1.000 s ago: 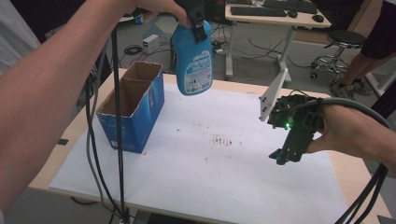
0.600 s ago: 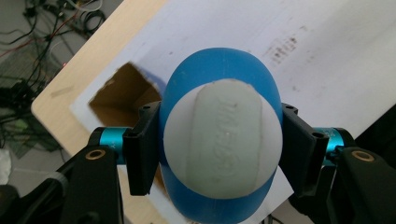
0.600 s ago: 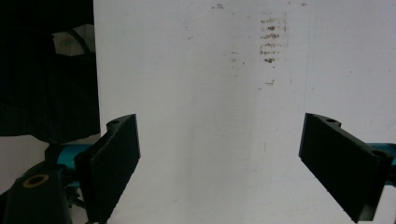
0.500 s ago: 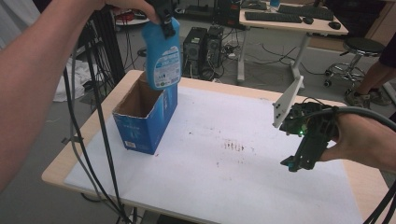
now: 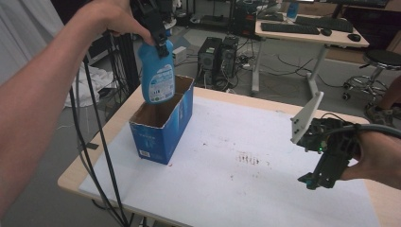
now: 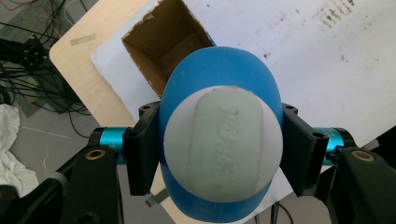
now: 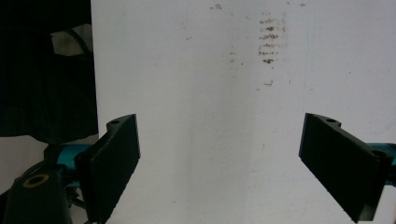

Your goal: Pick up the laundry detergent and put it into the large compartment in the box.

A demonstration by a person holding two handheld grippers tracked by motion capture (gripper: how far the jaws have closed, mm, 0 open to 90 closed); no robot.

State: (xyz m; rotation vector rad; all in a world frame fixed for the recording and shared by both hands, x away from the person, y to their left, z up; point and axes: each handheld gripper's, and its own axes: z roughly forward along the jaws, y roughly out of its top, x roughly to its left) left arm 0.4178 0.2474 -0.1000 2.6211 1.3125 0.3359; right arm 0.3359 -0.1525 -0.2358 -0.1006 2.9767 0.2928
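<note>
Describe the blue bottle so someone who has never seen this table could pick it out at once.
Start at the white sheet covering the table, then find the open blue cardboard box near its far left corner. Just above the box's opening hangs the blue bottle, clamped at its top by the left gripper. It is the one thing held in the air, with a pale label.

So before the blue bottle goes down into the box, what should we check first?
1. Grip: the left gripper has both jaws pressed on the blue bottle near its white cap. Ok.
2. Box open: the blue cardboard box has its top open. Ok.
3. Lined up: the bottle hangs above the opening, bottom at rim level. Ok.
4. Room inside: the box floor is in shadow. Cannot tell.
5. Other hand clear: the right gripper is open, far across the white sheet. Ok.
</note>
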